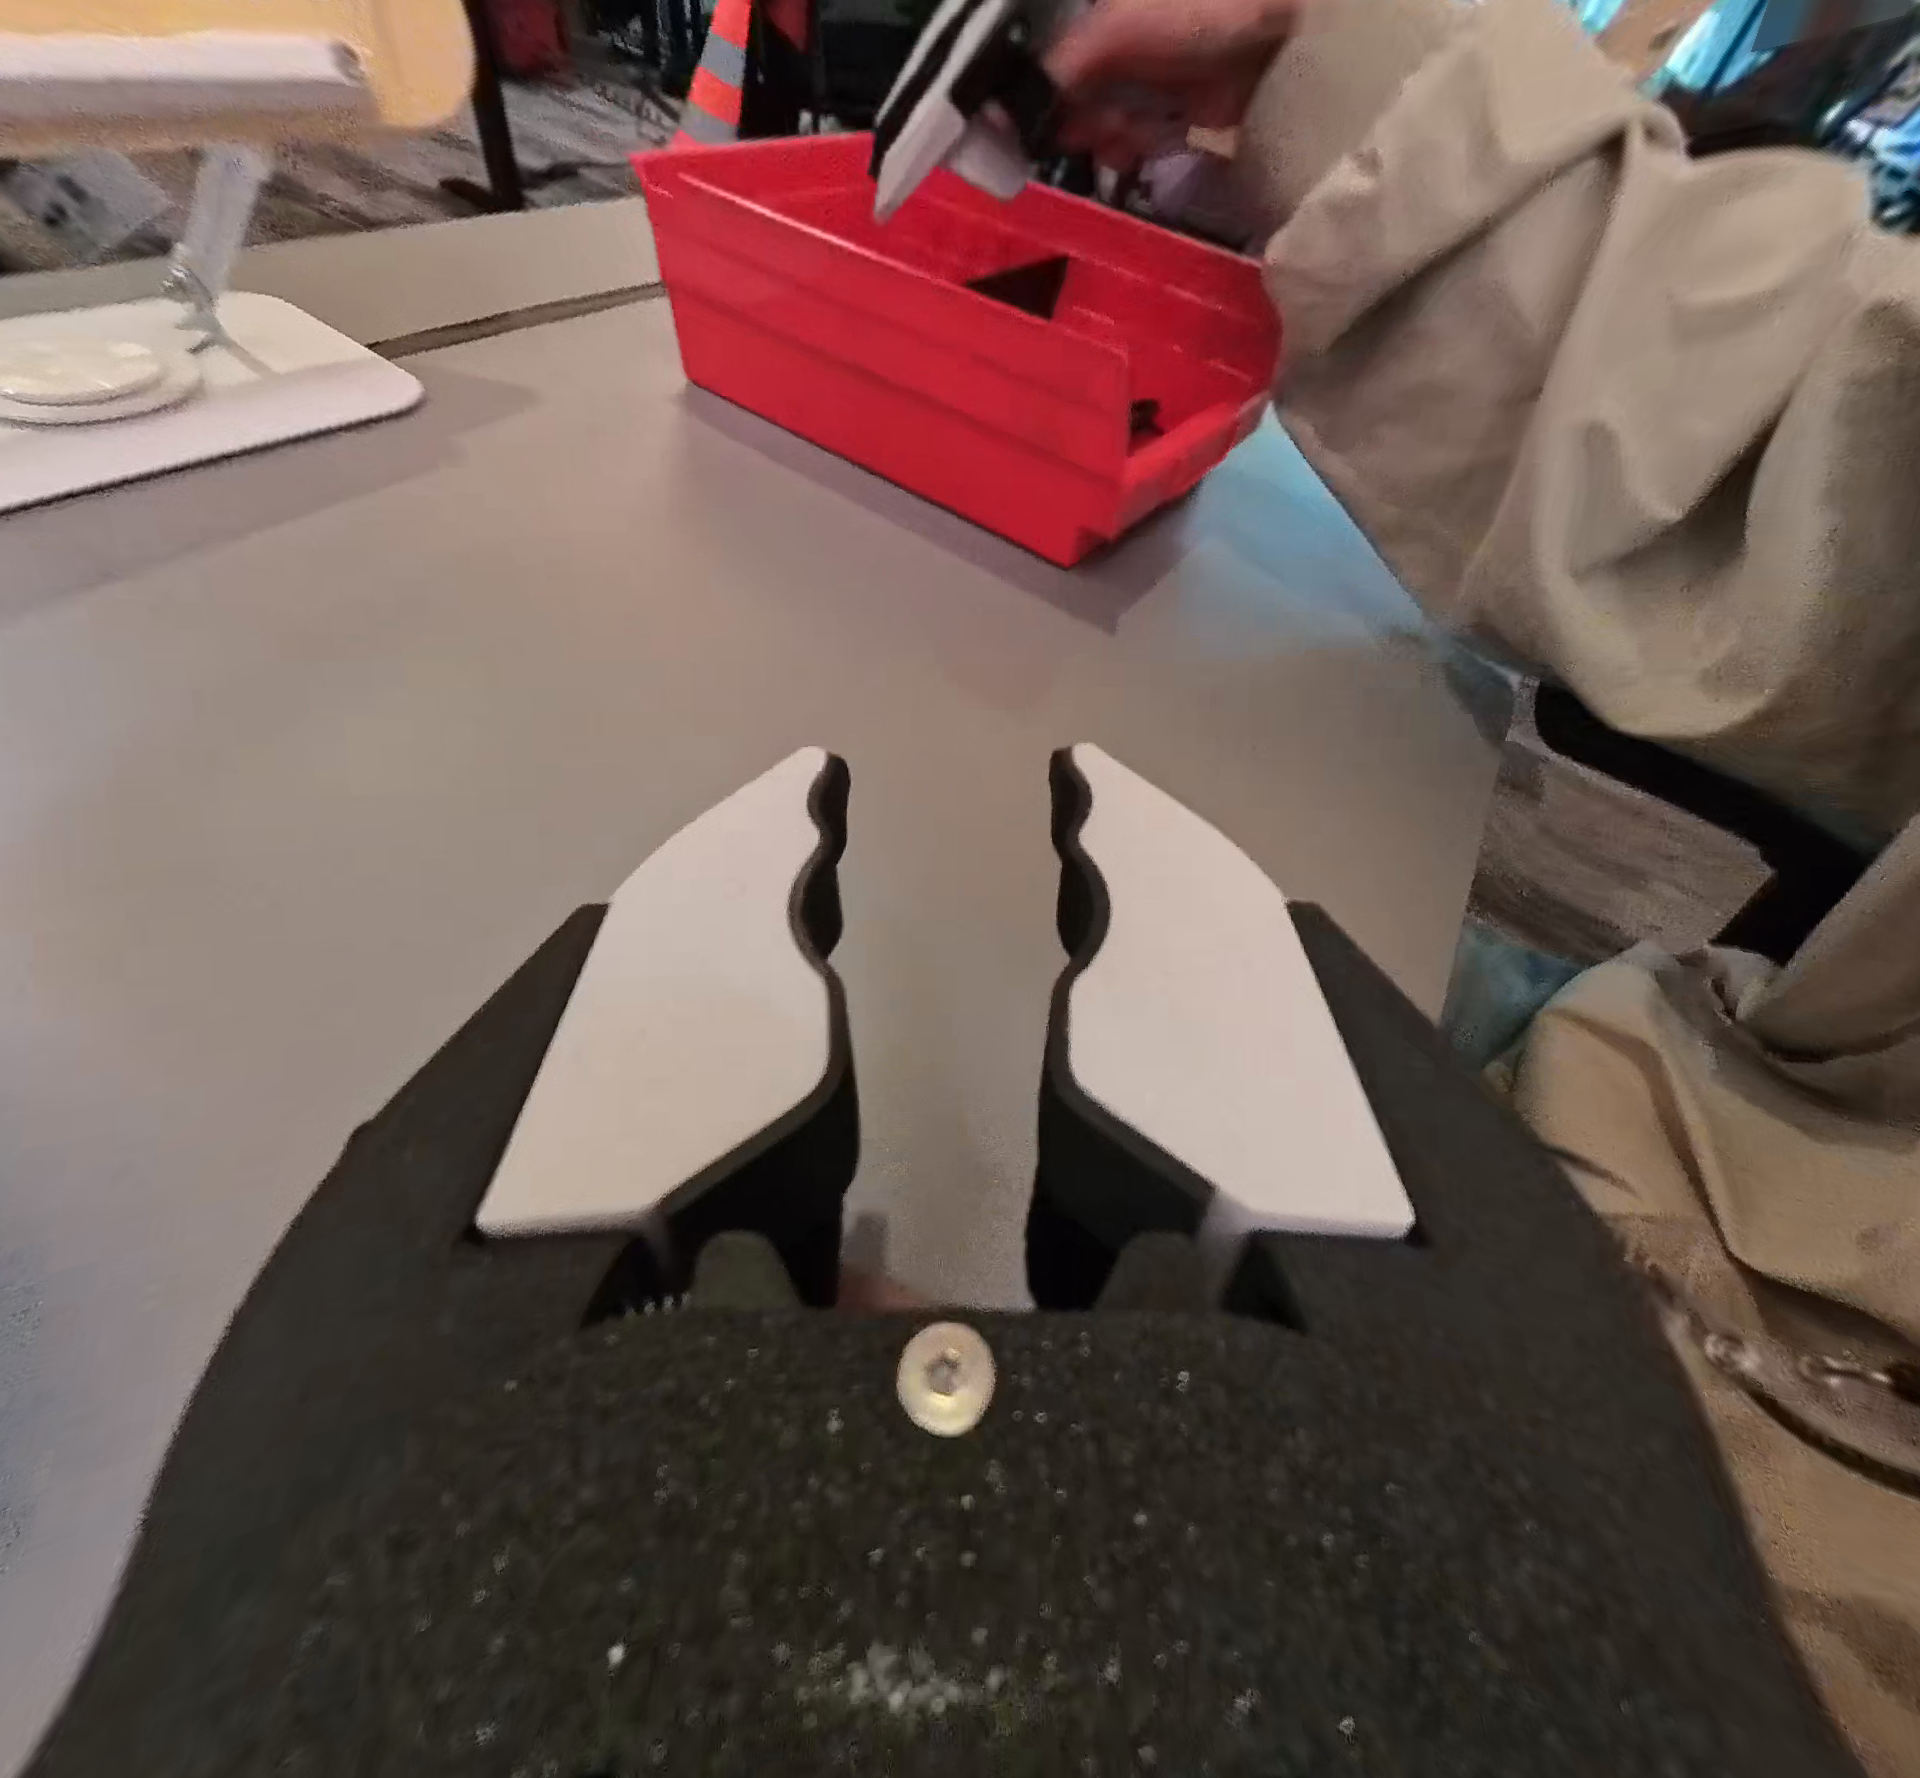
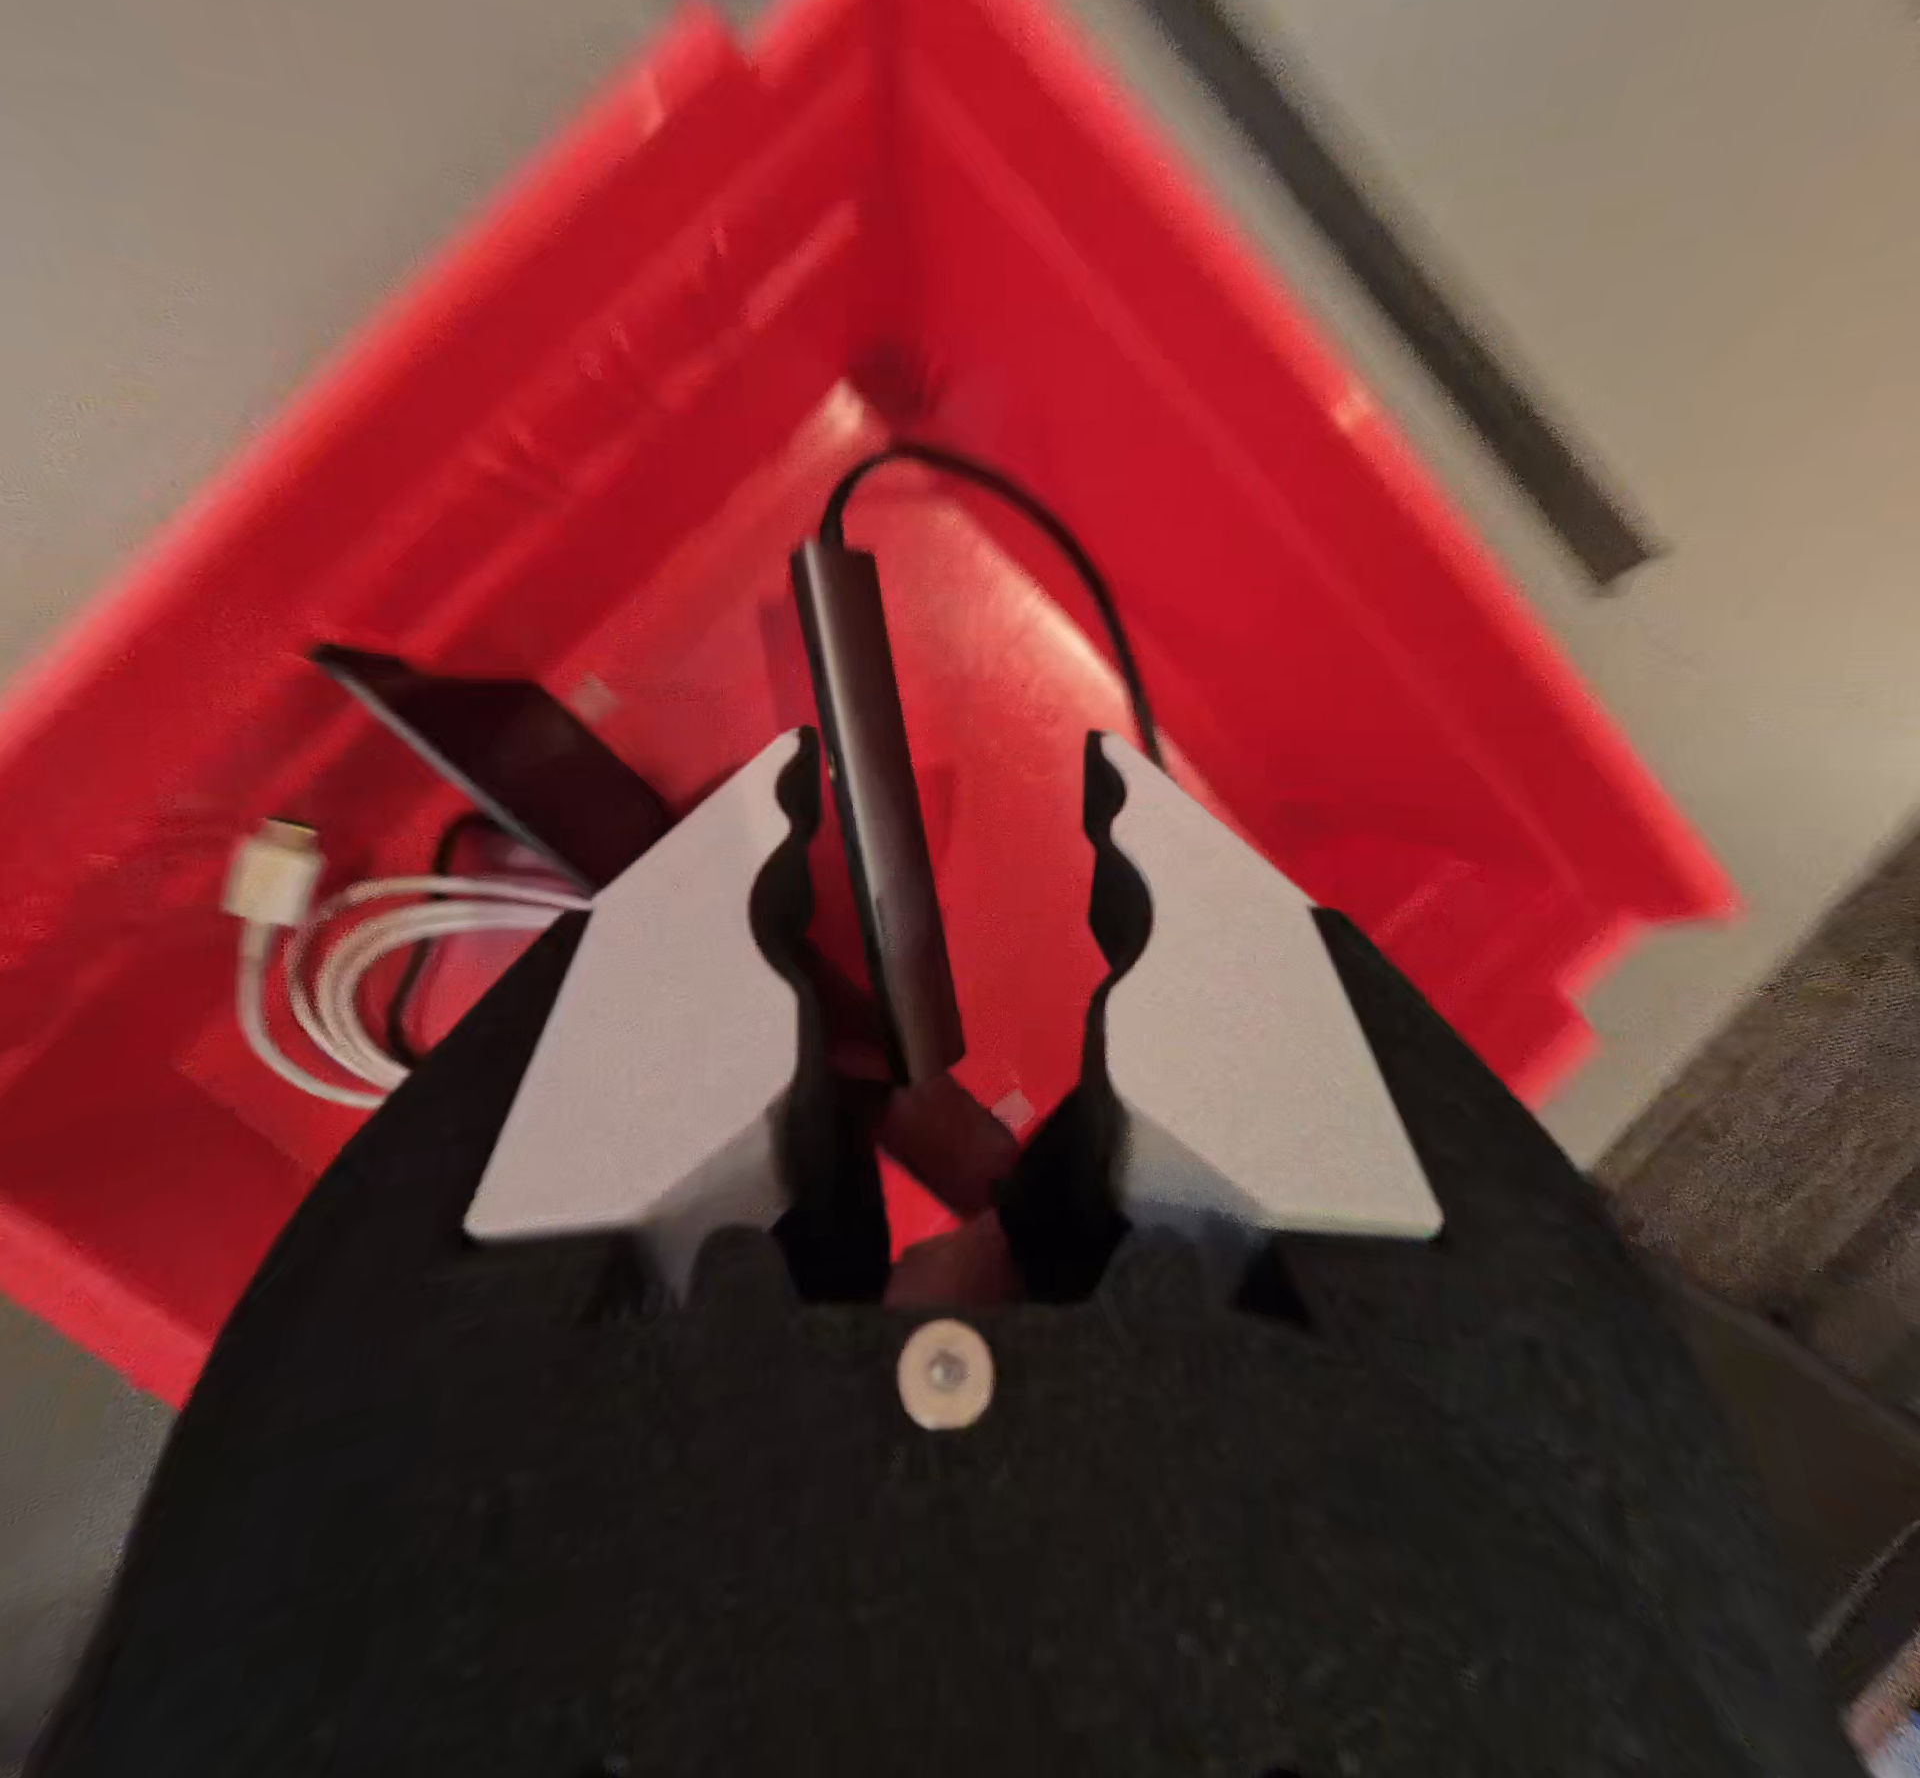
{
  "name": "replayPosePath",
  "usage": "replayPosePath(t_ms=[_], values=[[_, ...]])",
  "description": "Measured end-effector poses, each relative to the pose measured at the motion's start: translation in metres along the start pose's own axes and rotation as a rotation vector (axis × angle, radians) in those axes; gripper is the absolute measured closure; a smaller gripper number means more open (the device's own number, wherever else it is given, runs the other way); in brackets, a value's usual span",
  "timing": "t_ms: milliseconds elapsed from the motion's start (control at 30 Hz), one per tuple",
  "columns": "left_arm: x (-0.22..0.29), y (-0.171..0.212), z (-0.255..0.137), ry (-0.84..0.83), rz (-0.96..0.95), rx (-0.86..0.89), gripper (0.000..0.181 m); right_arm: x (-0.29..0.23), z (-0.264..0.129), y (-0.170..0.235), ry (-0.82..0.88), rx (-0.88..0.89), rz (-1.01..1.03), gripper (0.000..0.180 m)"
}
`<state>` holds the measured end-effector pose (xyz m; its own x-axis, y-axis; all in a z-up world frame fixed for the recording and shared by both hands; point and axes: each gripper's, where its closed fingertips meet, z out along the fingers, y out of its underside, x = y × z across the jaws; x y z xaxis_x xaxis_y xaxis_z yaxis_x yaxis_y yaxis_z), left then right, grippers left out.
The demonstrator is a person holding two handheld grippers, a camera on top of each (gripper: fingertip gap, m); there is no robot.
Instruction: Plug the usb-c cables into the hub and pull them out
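Red bin [image 2: 1195, 357] sits under your right gripper [image 2: 945, 752], jaws apart around the hub [image 2: 873, 814]; your left gripper [image 1: 948, 772] gapes empty, bin at 12 o'clock.

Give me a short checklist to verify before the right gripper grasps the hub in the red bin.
1. Right gripper open: ok, its jaws stand apart.
2. Hub lined up: ok, the dark bar lies in the gap between the jaws, tilted against the left one.
3. Hub free to lift: cannot tell, its black lead loops behind it.
4. White cable out of the way: ok, it lies coiled at the left of the bin.
5. Cables unplugged from hub: cannot tell, the picture is blurred.
6. Left gripper clear: ok, open over the bare table, apart from the bin.
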<state>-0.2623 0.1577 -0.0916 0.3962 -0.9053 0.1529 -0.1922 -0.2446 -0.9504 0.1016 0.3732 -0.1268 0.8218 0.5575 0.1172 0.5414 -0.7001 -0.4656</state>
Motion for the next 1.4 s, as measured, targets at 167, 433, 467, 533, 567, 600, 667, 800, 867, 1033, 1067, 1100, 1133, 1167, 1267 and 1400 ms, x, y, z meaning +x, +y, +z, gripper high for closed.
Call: replayPosePath(t_ms=[167,433,467,533,567,600,667,800,867,1033,1067,1100,1133,1167,1267,1400], values=[[-0.059,-0.047,-0.055,-0.106,-0.12,0.003,0.144,-0.057,-0.116,-0.043,0.047,0.536,0.147,0.129],[-0.27,-0.041,-0.096,-0.362,-0.085,-0.508,0.132,-0.284,-0.133,-0.021,-0.527,0.838,0.113,0.127],[-0.296,-0.036,-0.091,-0.372,-0.046,-0.588,0.128,-0.311,-0.127,-0.017,-0.6,0.845,0.097,0.127],[-0.332,-0.022,-0.074,-0.343,-0.026,-0.689,0.127,-0.353,-0.12,-0.011,-0.741,0.857,0.092,0.127],[-0.341,-0.013,-0.064,-0.298,-0.044,-0.735,0.127,-0.368,-0.115,-0.007,-0.787,0.834,0.084,0.127],[-0.349,-0.004,-0.055,-0.269,-0.055,-0.785,0.126,-0.378,-0.11,-0.004,-0.811,0.807,0.075,0.127],[-0.366,0.015,-0.045,-0.267,-0.011,-0.894,0.124,-0.391,-0.109,0.001,-0.838,0.772,0.032,0.128],[-0.397,0.039,-0.046,-0.356,0.076,-1.047,0.125,-0.394,-0.112,0.01,-0.857,0.746,0.011,0.128],[-0.404,0.047,-0.05,-0.369,0.073,-1.08,0.125,-0.392,-0.111,0.013,-0.866,0.745,0.028,0.128],[-0.396,0.056,-0.044,-0.252,0.013,-1.029,0.149,-0.395,-0.107,0.018,-0.918,0.725,0.051,0.128],[-0.396,0.055,-0.046,-0.241,0.026,-1.016,0.157,-0.396,-0.107,0.018,-0.929,0.723,0.051,0.128],[-0.395,0.052,-0.047,-0.237,0.055,-0.997,0.163,-0.396,-0.107,0.018,-0.936,0.722,0.051,0.128],[-0.398,0.047,-0.05,-0.258,0.107,-0.978,0.167,-0.396,-0.107,0.018,-0.938,0.723,0.051,0.128],[-0.401,0.042,-0.055,-0.292,0.165,-0.972,0.168,-0.396,-0.107,0.018,-0.938,0.725,0.052,0.128],[-0.394,0.014,-0.066,-0.34,0.295,-0.888,0.171,-0.394,-0.108,0.015,-0.937,0.727,0.05,0.128],[-0.364,-0.056,-0.08,-0.439,0.463,-0.714,0.172,-0.382,-0.103,0.001,-0.82,0.749,0.024,0.128]])
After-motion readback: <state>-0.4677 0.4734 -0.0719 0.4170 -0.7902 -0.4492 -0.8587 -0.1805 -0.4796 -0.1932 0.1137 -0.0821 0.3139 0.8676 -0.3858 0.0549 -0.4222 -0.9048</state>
